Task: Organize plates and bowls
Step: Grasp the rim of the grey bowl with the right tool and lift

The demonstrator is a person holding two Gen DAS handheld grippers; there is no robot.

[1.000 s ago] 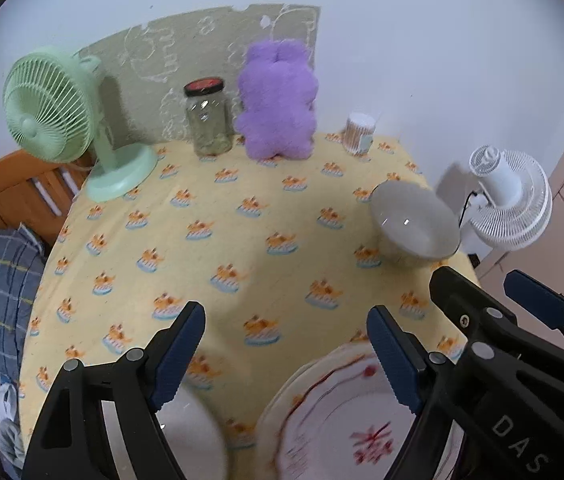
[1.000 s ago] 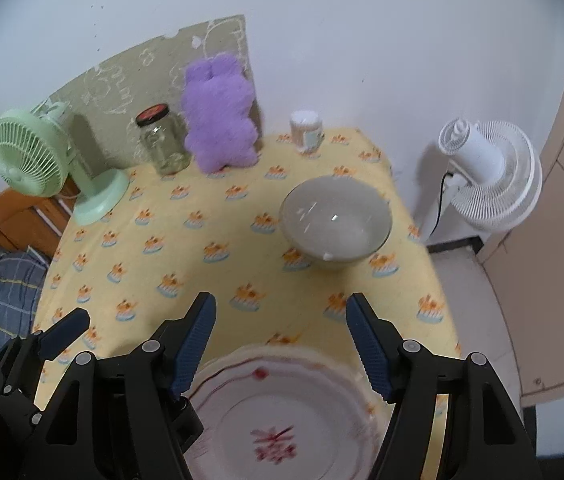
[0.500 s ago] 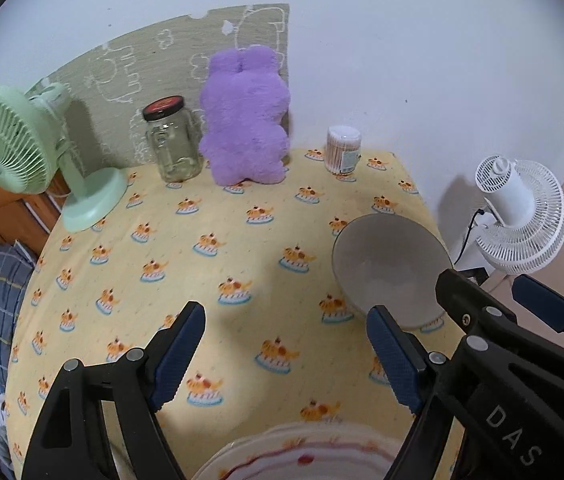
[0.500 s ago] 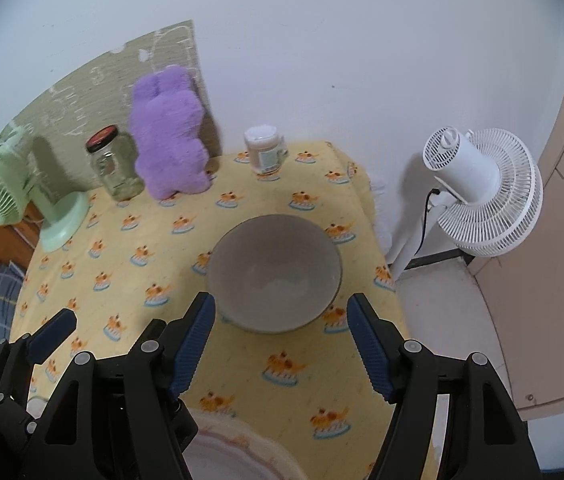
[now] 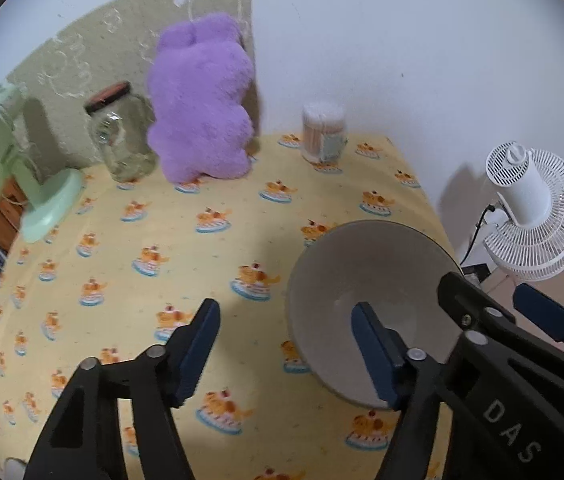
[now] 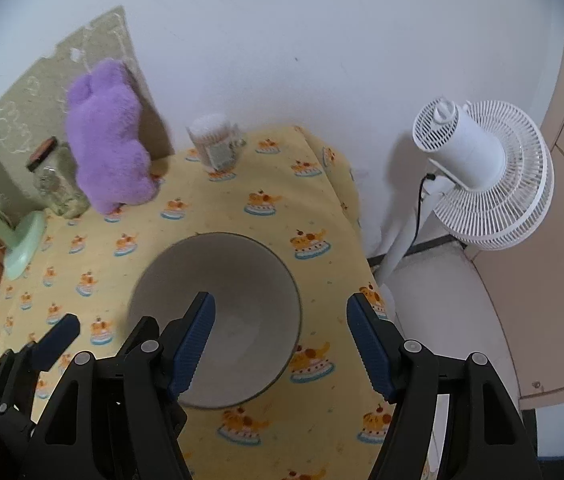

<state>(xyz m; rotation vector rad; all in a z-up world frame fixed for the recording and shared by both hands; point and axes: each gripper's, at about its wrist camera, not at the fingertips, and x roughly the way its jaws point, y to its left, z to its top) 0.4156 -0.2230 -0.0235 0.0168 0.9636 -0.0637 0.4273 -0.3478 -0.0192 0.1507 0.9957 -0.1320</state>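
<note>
Both grippers have slid past the plate, now out of view, toward the bowl (image 6: pixel 218 320) near the counter's (image 5: pixel 210 248) right edge. Left gripper (image 5: pixel 286 348) has just narrowed, right gripper (image 6: pixel 282 340) spread, both empty, straddling its rim, probably to lift it.

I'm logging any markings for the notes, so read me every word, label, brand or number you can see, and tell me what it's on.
"DAS": white letters on the black body of the right gripper, seen from the left wrist view.
Label on the cotton swab container: too blurred to read.
Glass jar: no readable text.
</note>
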